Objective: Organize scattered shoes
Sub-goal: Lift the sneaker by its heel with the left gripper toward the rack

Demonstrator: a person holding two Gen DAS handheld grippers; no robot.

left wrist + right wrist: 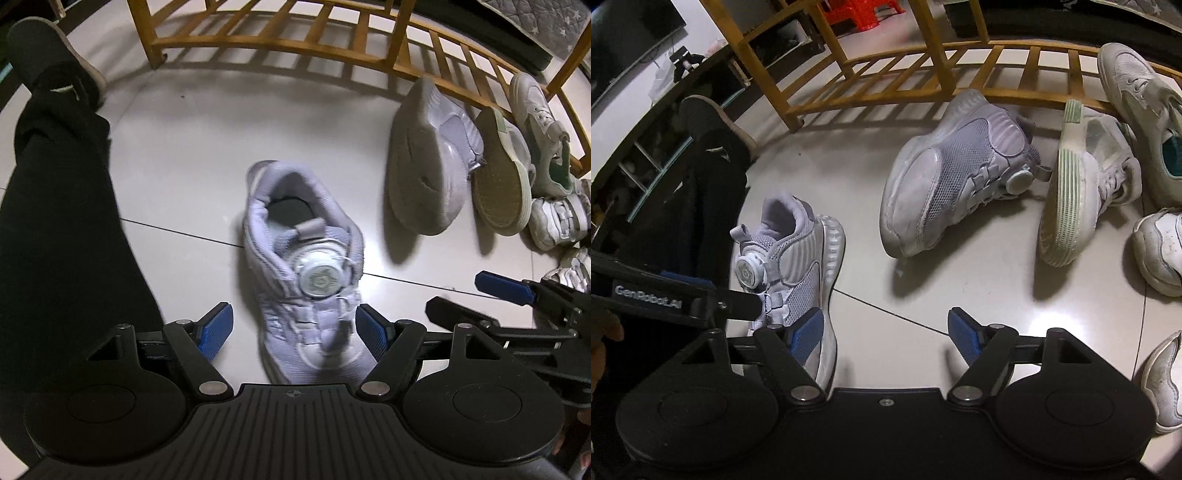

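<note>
Straddling the lilac dial-lace sneaker (306,266), the left gripper (293,328) has its fingers spread wide with the toe between them, upright on the floor (192,155), probably lined up for a side grab. The right gripper (884,332) hangs open over bare tile, while its mate (956,173) lies tipped over ahead by the wooden rack (923,85).

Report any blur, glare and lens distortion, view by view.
Left wrist view: the upright lilac shoe is motion-blurred at the toe, glare on the floor tile beside it, and the wooden rack bows from fisheye. Right wrist view: sharper, rack rail equally curved, tile sheen near the right gripper.
</note>
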